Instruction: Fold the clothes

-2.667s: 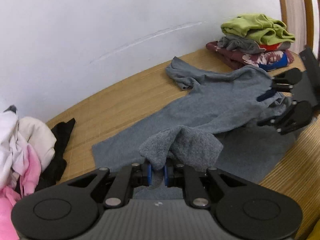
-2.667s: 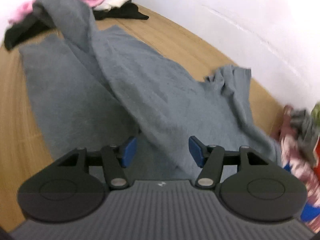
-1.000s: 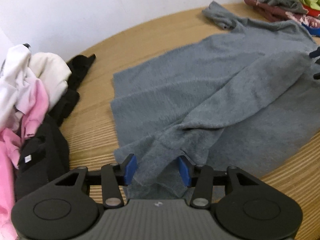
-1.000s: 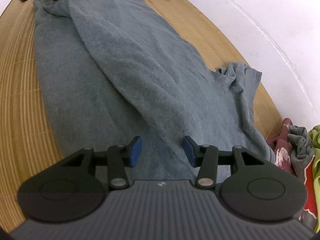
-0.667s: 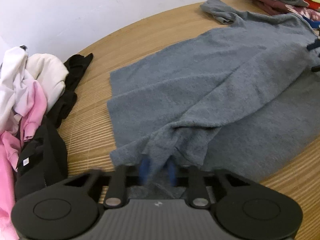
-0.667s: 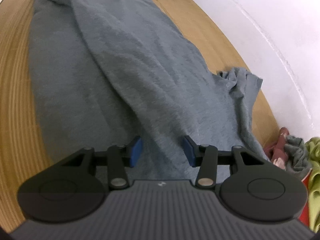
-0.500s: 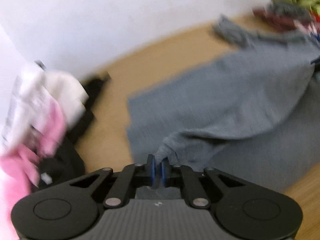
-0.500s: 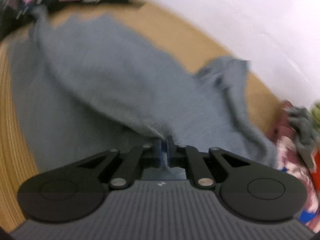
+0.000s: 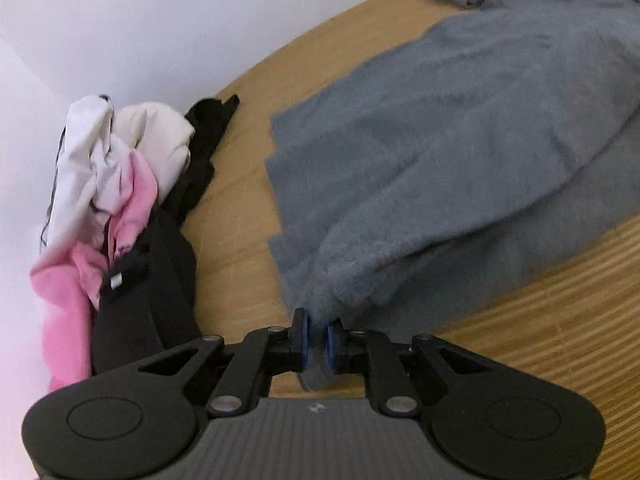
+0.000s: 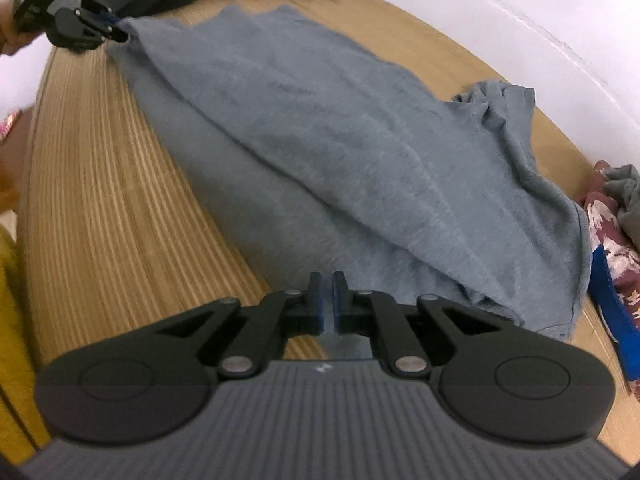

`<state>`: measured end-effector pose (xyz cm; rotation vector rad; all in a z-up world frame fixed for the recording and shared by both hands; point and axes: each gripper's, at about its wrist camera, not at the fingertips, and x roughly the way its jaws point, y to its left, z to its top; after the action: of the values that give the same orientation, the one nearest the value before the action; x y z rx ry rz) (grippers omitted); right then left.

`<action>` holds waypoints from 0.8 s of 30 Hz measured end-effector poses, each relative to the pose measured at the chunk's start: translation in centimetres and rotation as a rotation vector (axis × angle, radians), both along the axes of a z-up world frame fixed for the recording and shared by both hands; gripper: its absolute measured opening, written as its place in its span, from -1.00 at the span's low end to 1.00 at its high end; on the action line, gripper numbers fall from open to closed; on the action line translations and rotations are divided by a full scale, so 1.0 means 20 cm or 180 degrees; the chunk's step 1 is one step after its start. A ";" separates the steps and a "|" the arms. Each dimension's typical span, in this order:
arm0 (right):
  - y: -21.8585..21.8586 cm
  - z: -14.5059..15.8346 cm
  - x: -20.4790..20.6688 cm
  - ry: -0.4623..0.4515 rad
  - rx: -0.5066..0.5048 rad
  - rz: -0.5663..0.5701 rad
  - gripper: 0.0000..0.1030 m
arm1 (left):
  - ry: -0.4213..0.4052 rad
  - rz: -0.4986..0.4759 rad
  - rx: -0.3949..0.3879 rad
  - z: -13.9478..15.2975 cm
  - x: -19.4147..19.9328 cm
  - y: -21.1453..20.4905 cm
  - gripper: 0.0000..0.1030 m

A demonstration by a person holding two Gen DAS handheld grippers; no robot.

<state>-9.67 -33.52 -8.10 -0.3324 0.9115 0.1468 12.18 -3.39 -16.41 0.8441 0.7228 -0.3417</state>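
Grey garment [image 10: 340,132] lies lengthwise on worktop [image 10: 100,220] between both grippers; left gripper [image 9: 316,338] pinches hem end, right gripper [image 10: 327,308] clamped on opposite end, folded edge stretched between them.

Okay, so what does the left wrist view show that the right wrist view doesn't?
Only the left wrist view shows the white garment in the unfolded pile. Only the right wrist view shows the floral maroon clothing at the far right, and the left tool from outside, pinching a shirt corner. Both show the grey shirt on the wooden table.
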 end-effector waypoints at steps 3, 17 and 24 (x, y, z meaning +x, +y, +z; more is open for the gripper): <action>0.01 0.00 0.02 -0.0225 -0.0313 -0.0078 -0.58 | -0.0016 0.0095 -0.0159 0.03 0.02 0.01 -0.76; -0.01 -0.13 0.22 -0.0161 -0.1062 0.0122 -0.45 | -0.0090 0.0159 -0.0375 0.17 0.11 -0.01 -0.76; 0.03 -0.13 0.17 -0.0071 -0.1240 0.0439 -0.21 | -0.0085 0.0176 -0.0388 0.16 0.11 0.00 -0.76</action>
<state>-6.18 -32.90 -10.70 -0.7580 0.8931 0.0911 14.29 -3.36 -13.13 0.7110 0.6920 -0.3212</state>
